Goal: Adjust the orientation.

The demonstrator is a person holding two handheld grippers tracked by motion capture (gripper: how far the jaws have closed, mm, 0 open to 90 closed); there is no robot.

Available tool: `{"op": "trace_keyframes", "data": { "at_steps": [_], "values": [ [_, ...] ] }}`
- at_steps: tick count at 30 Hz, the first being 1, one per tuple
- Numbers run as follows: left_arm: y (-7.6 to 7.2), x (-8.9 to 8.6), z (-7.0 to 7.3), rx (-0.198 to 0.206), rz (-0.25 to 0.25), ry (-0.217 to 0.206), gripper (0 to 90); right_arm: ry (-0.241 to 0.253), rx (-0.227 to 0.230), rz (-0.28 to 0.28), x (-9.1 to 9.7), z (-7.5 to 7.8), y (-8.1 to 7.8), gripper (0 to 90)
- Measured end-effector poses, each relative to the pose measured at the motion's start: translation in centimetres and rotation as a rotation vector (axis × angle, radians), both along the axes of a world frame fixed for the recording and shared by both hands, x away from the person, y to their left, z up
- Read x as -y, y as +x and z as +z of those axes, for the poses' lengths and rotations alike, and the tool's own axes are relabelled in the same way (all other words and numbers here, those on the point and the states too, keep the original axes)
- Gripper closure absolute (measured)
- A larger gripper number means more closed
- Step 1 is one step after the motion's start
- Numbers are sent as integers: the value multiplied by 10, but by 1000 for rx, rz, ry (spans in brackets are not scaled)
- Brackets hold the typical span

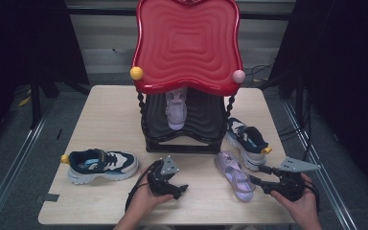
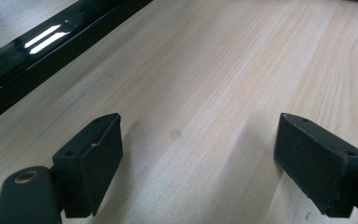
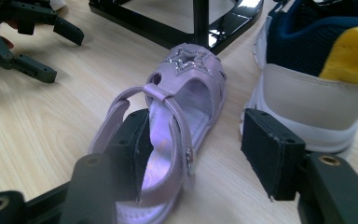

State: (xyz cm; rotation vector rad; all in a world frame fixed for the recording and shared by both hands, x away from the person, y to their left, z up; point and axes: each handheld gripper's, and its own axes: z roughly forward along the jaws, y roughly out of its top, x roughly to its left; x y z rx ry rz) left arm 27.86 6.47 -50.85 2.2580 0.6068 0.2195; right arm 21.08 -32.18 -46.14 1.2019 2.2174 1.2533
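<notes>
The right hand-held gripper (image 3: 191, 158) is at the heel end of a lilac sandal (image 3: 177, 121) lying on the wooden surface (image 1: 110, 115) near the front right corner. One jaw sits inside the heel opening and the other stands clear of the sandal's outer side, so the pads are not yet pressing on it. A glittery star decorates its toe strap; no brand name or writing can be read on it. Just beside it stands a navy and white sneaker (image 3: 317, 70) with a yellow heel tab. The left hand-held gripper (image 2: 198, 158) rests with jaws spread wide over bare wood. A second lilac sandal (image 1: 176, 108) sits on the lower shelf of the red-topped black rack (image 1: 187, 43), and another navy sneaker (image 1: 100, 165) lies at the left.
</notes>
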Motion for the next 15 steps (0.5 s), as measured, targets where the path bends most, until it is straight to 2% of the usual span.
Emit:
{"op": "trace_keyframes", "data": {
  "at_steps": [5,10,15],
  "values": [
    [0,0,0,0,0,0,150,18,23,-4,-11,-5,7,500],
    [0,0,0,0,0,0,150,4,30,4,-19,-11,9,535],
    [0,0,0,0,0,0,150,12,46,0,-19,-14,7,548]
  ]
}}
